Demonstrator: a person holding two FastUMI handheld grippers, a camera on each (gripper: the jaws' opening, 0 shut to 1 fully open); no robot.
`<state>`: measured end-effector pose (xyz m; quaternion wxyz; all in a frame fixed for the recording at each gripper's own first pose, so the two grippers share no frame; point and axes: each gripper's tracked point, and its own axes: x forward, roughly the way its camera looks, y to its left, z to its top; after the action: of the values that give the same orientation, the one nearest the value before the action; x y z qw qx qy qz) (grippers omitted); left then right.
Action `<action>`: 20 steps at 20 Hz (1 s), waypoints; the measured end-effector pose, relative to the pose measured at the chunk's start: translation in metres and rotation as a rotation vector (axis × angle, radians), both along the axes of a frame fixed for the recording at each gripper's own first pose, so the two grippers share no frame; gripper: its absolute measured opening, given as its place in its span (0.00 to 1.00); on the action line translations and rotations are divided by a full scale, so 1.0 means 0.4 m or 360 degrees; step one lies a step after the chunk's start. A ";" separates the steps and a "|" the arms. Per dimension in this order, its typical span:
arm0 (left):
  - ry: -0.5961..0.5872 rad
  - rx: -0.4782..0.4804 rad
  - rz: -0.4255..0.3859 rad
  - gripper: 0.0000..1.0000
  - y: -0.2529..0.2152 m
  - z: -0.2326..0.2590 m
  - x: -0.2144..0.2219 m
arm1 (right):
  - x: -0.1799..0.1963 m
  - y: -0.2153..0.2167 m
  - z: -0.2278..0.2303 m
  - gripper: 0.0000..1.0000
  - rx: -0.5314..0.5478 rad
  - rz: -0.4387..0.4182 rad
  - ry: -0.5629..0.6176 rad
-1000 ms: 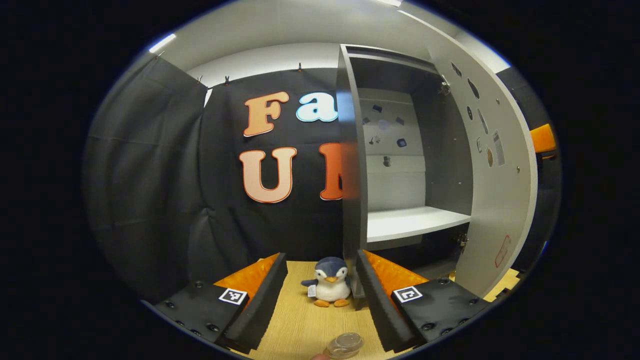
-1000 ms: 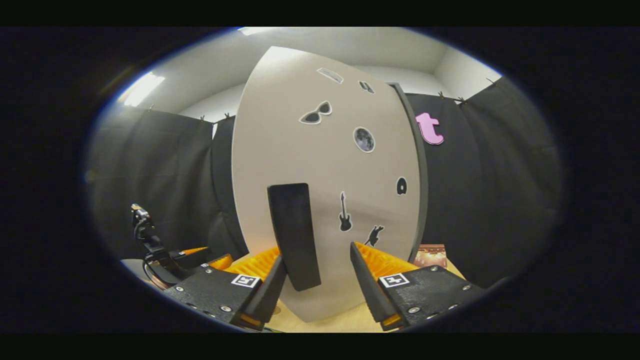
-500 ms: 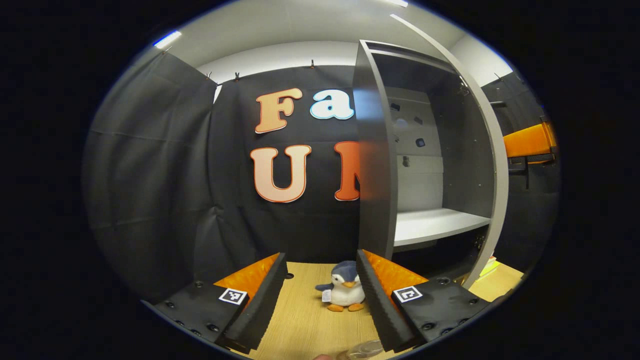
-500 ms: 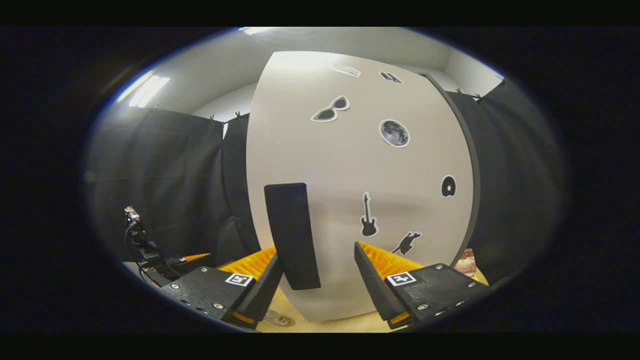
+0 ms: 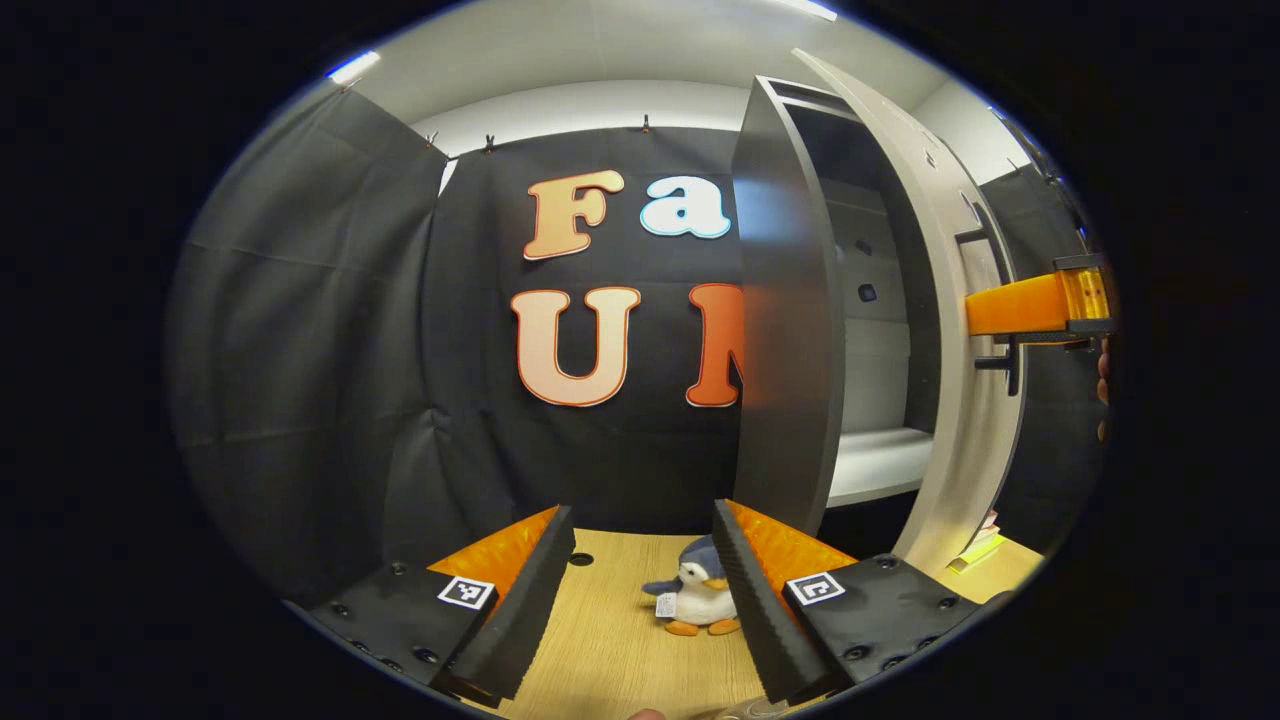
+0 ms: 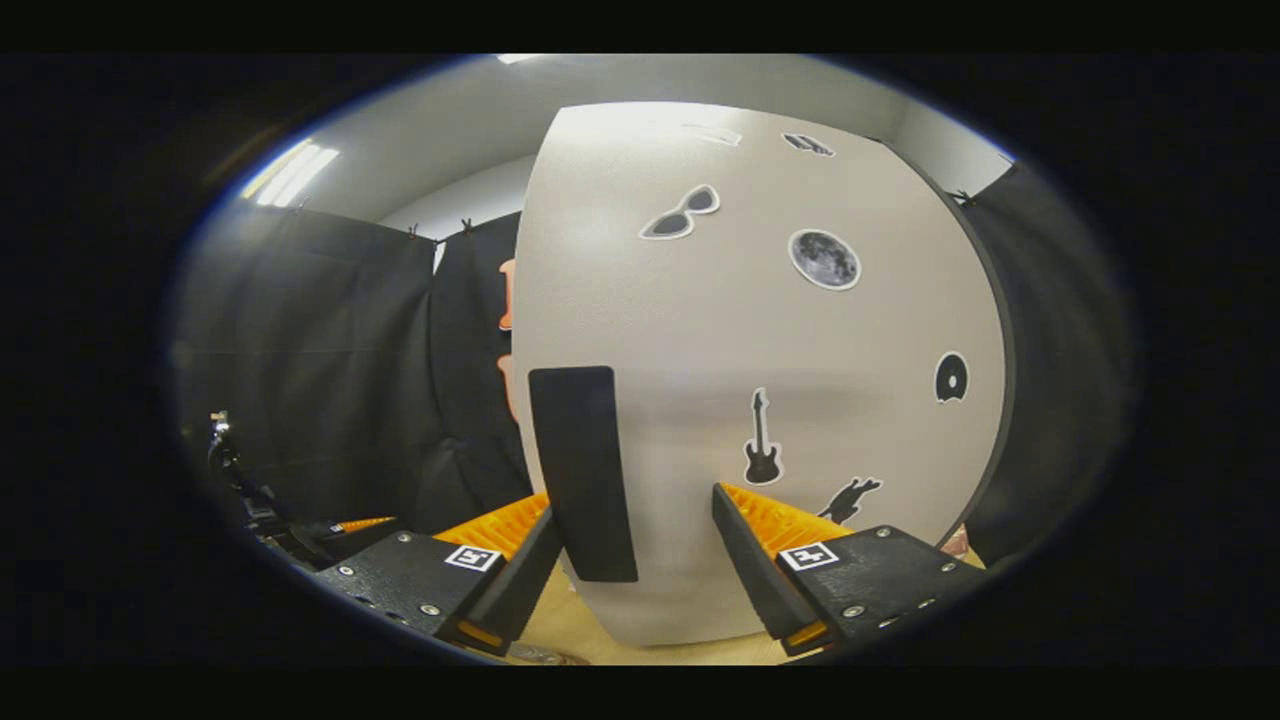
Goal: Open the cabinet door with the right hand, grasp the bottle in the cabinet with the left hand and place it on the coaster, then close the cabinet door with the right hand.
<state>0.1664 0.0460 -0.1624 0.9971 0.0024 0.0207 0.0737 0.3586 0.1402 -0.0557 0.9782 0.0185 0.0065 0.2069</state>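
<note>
The grey cabinet (image 5: 785, 350) stands at the right of the left gripper view, its door (image 5: 960, 420) swung partway across the opening. A white shelf (image 5: 880, 465) shows inside. My right gripper (image 5: 1040, 305) is at the door's outer side, by the handle. In the right gripper view the door front (image 6: 760, 340) is close ahead, and its black handle (image 6: 585, 470) stands between the open fingers of my right gripper (image 6: 635, 505), nearer the left one. My left gripper (image 5: 642, 510) is open above the wooden table (image 5: 610, 650), holding nothing. A sliver of the clear bottle (image 5: 745, 711) shows at the bottom edge.
A small penguin plush (image 5: 700, 600) sits on the table beside my left gripper's right finger. Something yellow and flat (image 5: 975, 555) lies on the table behind the door's lower corner. Black cloth walls close the booth at the back and left.
The door has swung further toward the cabinet, with my right gripper following at the handle. The bottle has slid almost out of the bottom of the left gripper view.
</note>
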 end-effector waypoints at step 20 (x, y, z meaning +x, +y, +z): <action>0.0036 -0.0078 -0.0042 0.92 0.034 -0.016 0.057 | 0.137 -0.014 -0.032 0.91 -0.0168 -0.0300 -0.0112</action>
<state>0.1892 0.0596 -0.1690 0.9974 -0.0210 0.0336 0.0601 0.4134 0.1348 -0.0686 0.9925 -0.0399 -0.0185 0.1137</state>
